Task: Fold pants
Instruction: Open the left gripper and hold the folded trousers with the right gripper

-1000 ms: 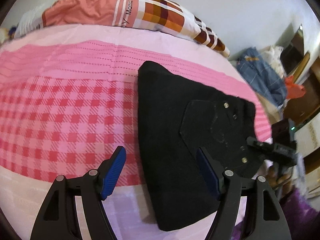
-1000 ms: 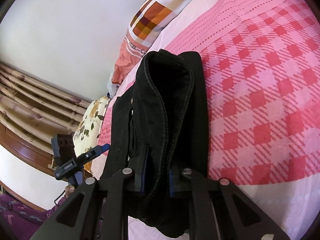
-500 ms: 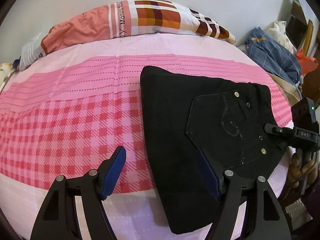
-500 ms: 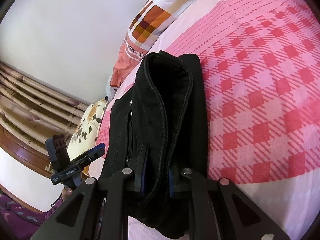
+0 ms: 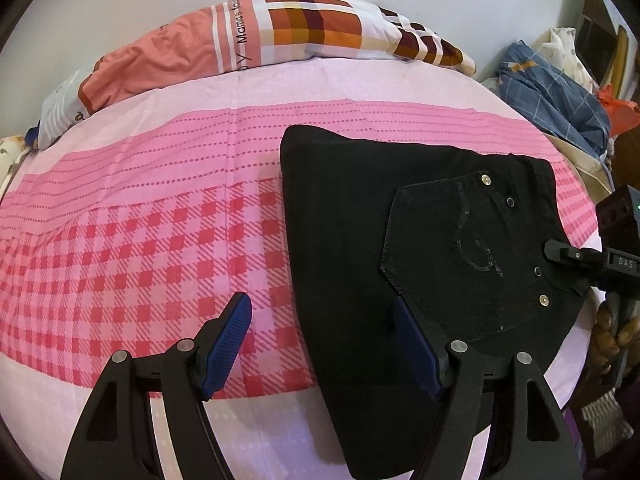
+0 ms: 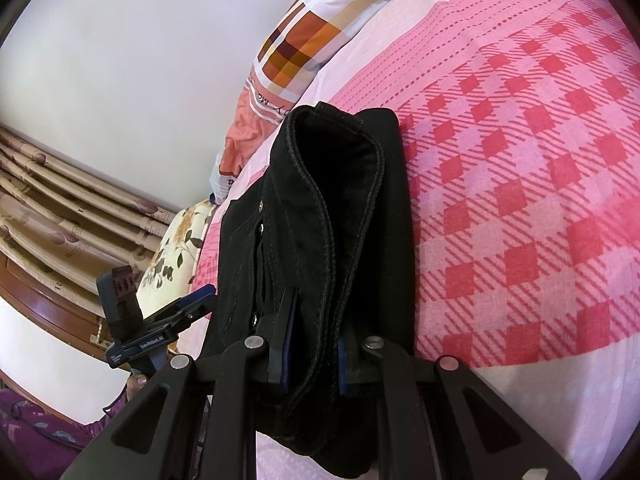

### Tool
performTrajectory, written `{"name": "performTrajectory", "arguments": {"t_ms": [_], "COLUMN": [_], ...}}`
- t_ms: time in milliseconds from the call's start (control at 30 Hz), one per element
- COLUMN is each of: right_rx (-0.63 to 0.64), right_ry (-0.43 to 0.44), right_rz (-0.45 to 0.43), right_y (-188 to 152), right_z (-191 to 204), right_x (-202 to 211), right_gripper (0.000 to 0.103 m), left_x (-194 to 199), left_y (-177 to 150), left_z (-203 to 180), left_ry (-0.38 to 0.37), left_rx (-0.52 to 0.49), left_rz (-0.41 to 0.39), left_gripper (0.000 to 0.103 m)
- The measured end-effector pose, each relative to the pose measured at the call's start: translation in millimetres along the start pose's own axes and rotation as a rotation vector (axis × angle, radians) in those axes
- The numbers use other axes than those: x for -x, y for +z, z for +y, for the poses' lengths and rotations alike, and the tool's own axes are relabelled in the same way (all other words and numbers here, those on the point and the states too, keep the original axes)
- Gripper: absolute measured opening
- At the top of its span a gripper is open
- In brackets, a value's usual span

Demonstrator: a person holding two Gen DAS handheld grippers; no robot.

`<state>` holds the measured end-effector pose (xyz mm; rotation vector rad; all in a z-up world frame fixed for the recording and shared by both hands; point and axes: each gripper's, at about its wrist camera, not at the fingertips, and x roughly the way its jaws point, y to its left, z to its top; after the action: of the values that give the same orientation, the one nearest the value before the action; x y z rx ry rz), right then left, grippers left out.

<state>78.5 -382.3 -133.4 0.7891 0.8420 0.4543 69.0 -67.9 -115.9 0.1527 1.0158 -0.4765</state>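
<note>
Finishing the fold: right hand-held gripper (image 6: 312,350) clamps the black jeans' (image 5: 360,240) waistband, apparently. Left hand-held gripper (image 5: 322,344) hovers wide open, empty. Next: release, flatten.

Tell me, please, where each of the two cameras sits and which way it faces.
Left wrist: on the left tool, open above the bed, looking toward the pillow; the right tool shows at the right edge.
Right wrist: on the right tool, shut on the pants, looking along them; the left tool shows at left.
Shared: pants, bed, pillow.
</note>
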Motion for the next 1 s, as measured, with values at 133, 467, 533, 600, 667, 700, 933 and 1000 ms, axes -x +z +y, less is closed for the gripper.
{"name": "performTrajectory", "arguments": {"t_ms": [133,467,533,600,667,700,933,1000], "right_rx": [-0.001,-0.001,-0.001,0.0,0.0,-0.001,0.0,-0.001], "right_ry": [0.0,-0.001,-0.001,-0.001,-0.001,-0.001,-0.001,0.0], "right_rz": [0.0,0.001,0.0,0.001,0.001,0.002,0.001,0.001], "right_y": [0.0,-0.4,-0.3,-0.1,0.0,0.0,0.0,-0.1], "right_z": [0.2,0.3,0.2,-0.1,-0.1,-0.1,0.0,-0.2], "right_x": [0.2,0.3,0.4,0.2,0.1,0.1,0.2,0.1], "right_gripper": [0.012,0.012,0.012,0.012,0.012,0.012,0.012,0.012], "left_x": [-2.6,-7.7,-8.0,-7.9,-7.7,-8.0,-11.3,-12.2], "left_y": [0.8,2.2,2.3,2.6,2.5,2.6,1.9,1.6], "left_z": [-0.1,3.2,2.9,3.3,2.9,2.9,7.3,8.3], "left_ry": [0.009,0.032,0.035,0.035,0.037,0.038,0.025,0.031], "left_rx": [-0.006,-0.007,-0.011,-0.012,-0.019,-0.023,-0.014,-0.01], "left_rz": [0.002,0.011,0.014,0.017,0.022,0.024,0.034,0.037], "left_gripper": [0.076,0.086,0.086,0.086,0.086,0.086,0.089,0.091]}}
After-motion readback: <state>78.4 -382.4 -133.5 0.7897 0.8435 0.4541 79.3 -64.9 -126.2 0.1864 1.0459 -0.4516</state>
